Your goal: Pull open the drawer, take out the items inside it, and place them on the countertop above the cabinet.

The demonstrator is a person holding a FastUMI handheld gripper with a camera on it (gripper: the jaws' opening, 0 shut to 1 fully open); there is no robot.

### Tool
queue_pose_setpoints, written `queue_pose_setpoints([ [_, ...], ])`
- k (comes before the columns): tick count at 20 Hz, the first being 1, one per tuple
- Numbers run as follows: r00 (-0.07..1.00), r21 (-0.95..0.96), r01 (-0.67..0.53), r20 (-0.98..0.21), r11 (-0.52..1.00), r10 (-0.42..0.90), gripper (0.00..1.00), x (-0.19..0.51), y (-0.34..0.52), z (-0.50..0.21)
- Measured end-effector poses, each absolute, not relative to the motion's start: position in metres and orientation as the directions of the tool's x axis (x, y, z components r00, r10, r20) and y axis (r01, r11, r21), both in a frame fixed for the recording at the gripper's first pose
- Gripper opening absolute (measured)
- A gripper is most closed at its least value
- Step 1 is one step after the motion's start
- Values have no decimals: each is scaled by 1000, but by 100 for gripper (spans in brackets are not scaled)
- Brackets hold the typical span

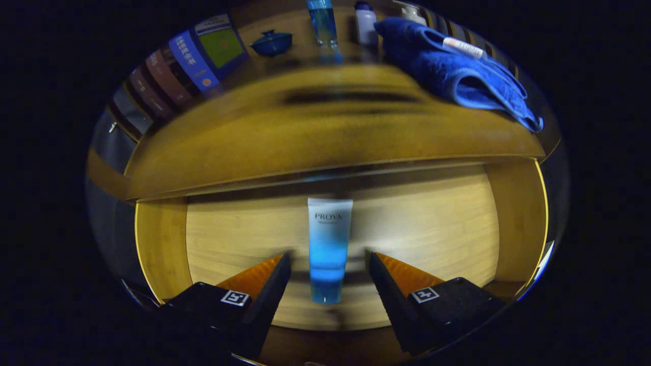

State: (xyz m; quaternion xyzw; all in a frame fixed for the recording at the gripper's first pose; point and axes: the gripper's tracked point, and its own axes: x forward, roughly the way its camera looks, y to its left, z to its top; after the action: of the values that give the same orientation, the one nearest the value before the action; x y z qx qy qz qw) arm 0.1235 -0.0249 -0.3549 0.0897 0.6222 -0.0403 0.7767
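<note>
Below, the tongs [329,264] gape wide, straddling untouched a smooth tube [329,244] lying in the wooden drawer [437,223].

Gripper [329,264]: aimed down into the open drawer [163,244], over its floor.
Fingers [269,284]: spread wide, one on each side of the tube [328,244], neither touching it.
Fingertips: level with the tube's lower half, a clear gap on both sides.
Tilt: both fingers level with each other.
</note>
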Motion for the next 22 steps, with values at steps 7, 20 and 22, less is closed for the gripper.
queue_pose_setpoints([
  [7,91,-6,135,-996,991,-19,94,117,-23,-379],
  [20,221,68,147,-975,987,34,37,112,-32,-348],
  [22,281,93,135,-958,986,52,37,115,-36,-336],
])
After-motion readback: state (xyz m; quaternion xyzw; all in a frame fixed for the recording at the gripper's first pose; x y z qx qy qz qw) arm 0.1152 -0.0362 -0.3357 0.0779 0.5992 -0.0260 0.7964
